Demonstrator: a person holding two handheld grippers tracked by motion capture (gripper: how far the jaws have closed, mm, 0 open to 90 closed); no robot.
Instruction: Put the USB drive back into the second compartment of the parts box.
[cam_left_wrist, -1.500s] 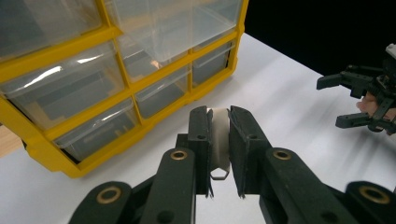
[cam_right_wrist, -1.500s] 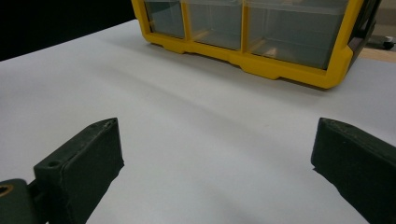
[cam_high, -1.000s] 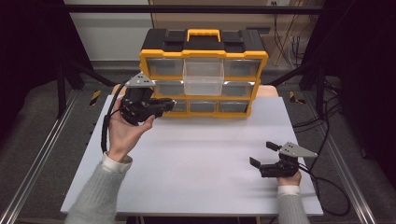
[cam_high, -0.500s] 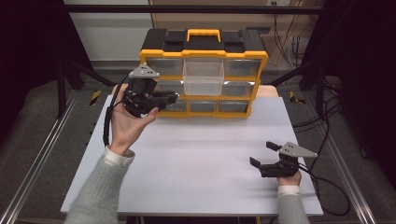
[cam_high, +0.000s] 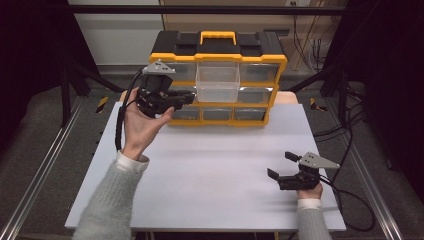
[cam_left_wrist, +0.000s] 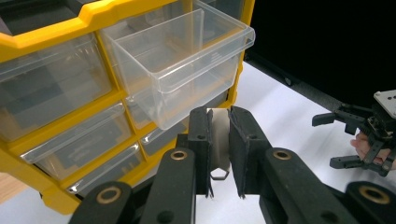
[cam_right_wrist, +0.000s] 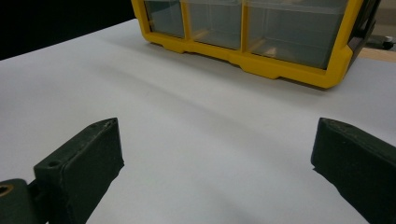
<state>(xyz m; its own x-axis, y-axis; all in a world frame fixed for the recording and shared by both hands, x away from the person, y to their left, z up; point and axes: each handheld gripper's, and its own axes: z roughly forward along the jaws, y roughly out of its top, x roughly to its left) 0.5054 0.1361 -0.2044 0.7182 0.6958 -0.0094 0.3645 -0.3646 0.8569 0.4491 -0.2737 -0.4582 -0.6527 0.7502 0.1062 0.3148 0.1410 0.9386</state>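
A yellow and black drawer organizer (cam_high: 175, 57) stands at the table's far edge. One clear drawer (cam_high: 217, 82) in its upper middle is pulled out and looks empty (cam_left_wrist: 177, 51). My left gripper (cam_high: 191, 95) is raised just left of that drawer, its jaws pointing at it. It (cam_left_wrist: 219, 115) is shut on a small white piece with a metal loop (cam_left_wrist: 219, 149), held just below the drawer's front. My right gripper (cam_high: 279, 165) rests open on the table at the near right, nothing between its jaws (cam_right_wrist: 215, 140).
The white table (cam_high: 215, 165) is bare between the organizer and the right gripper. The organizer's lower clear drawers (cam_right_wrist: 280, 32) are closed. Black frame bars and cables (cam_high: 345, 125) flank the table on both sides.
My left gripper has risen and moved slightly right, closer to the pulled-out drawer, still holding the white piece. The right gripper has stayed put.
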